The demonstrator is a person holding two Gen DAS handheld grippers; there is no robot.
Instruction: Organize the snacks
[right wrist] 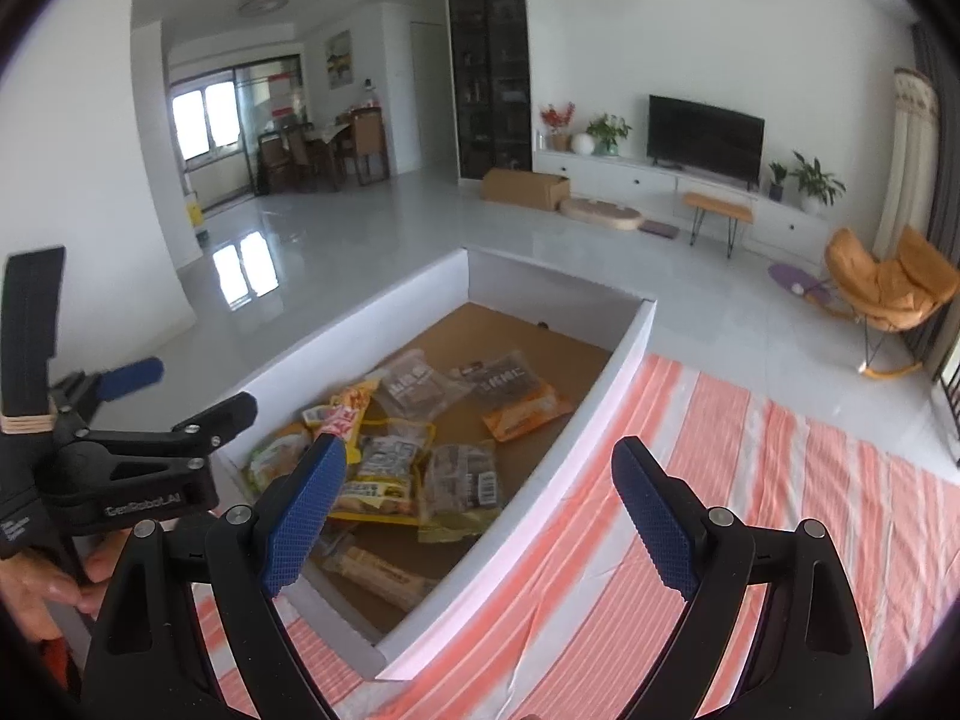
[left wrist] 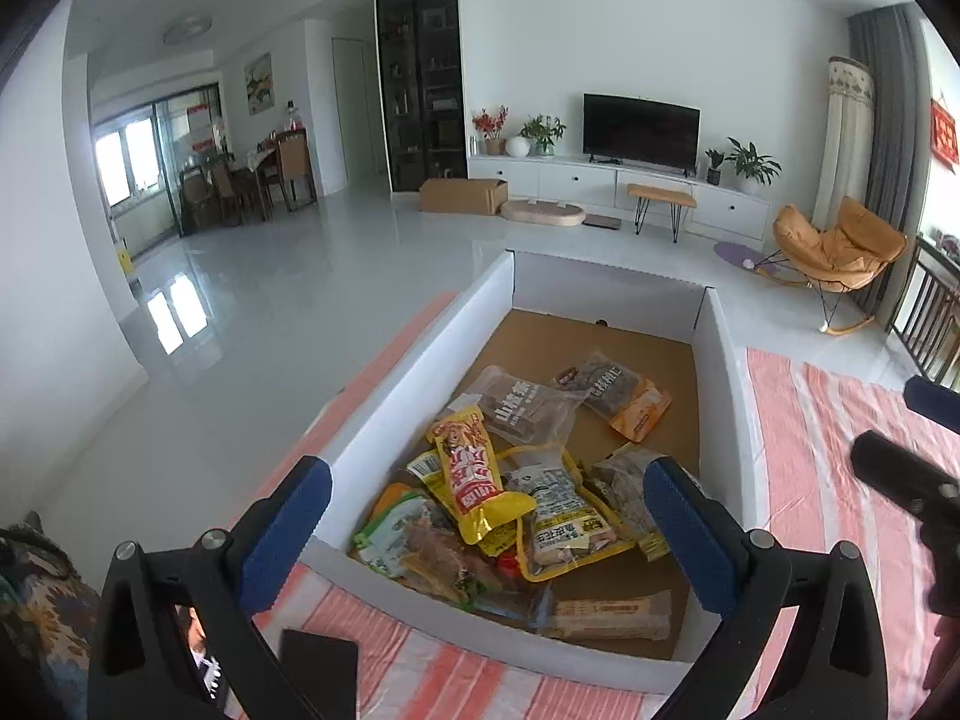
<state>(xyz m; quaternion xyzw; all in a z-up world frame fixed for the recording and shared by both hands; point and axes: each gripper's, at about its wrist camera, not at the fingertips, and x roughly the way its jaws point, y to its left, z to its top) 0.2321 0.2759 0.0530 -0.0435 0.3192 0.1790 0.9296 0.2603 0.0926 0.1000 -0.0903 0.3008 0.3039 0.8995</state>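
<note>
A white cardboard box with a brown bottom lies on a striped cloth and holds several snack packets. A yellow-red packet lies on top of the heap, a clear dark packet and an orange one farther back, a long beige bar near the front wall. My left gripper is open and empty above the box's near end. My right gripper is open and empty over the box's right wall. The packets also show in the right wrist view, and the left gripper at the left.
The orange-and-white striped cloth covers the surface right of the box. A black phone lies on the cloth near the box's front left. Beyond are a tiled floor, a TV cabinet and an orange rocking chair.
</note>
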